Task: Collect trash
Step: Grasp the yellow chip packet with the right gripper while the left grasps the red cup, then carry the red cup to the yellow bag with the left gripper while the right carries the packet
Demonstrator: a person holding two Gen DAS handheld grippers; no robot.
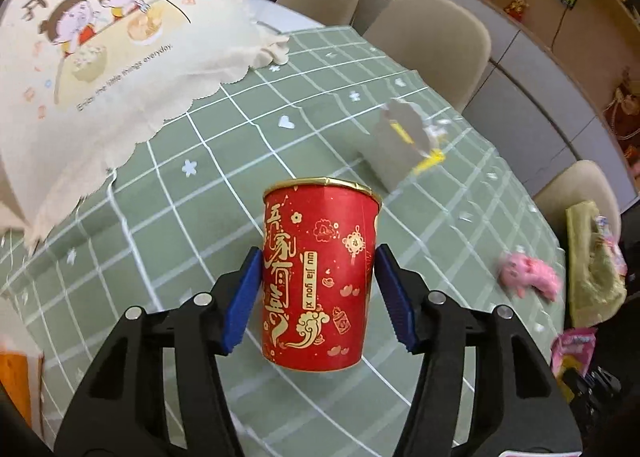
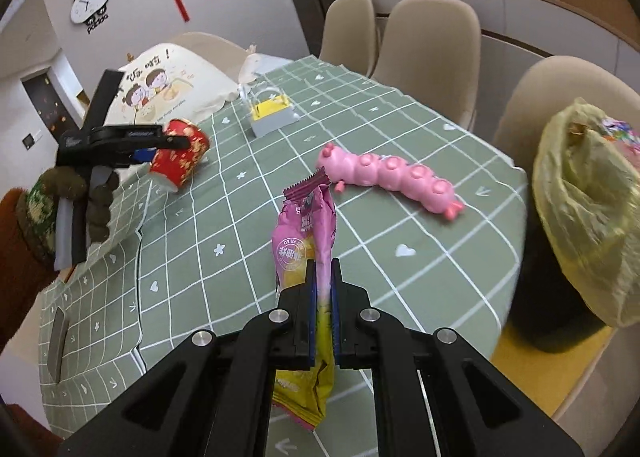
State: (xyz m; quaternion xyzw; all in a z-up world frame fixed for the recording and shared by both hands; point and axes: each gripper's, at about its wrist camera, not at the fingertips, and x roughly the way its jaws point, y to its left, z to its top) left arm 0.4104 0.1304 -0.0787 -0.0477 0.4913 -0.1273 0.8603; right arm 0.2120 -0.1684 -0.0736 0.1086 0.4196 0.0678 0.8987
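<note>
Paper cup point(image 1: 320, 277) held between the fingers of the left gripper point(image 1: 318, 297), raised off the table point(image 1: 168, 217), toward its left edge. Snack wrapper point(image 2: 310, 257) pinched in the right gripper point(image 2: 323, 305), above the table's near edge. Toy caterpillar point(image 2: 390, 181) lying on the table near the right edge, beyond the wrapper. Small gift bag point(image 2: 272, 113) standing toward the far edge, behind the caterpillar. Cushion point(image 2: 172, 85) resting at the far left corner. Lined bin point(image 2: 580, 217) just off the right edge. Chairs point(image 2: 428, 41) along the far side.
</note>
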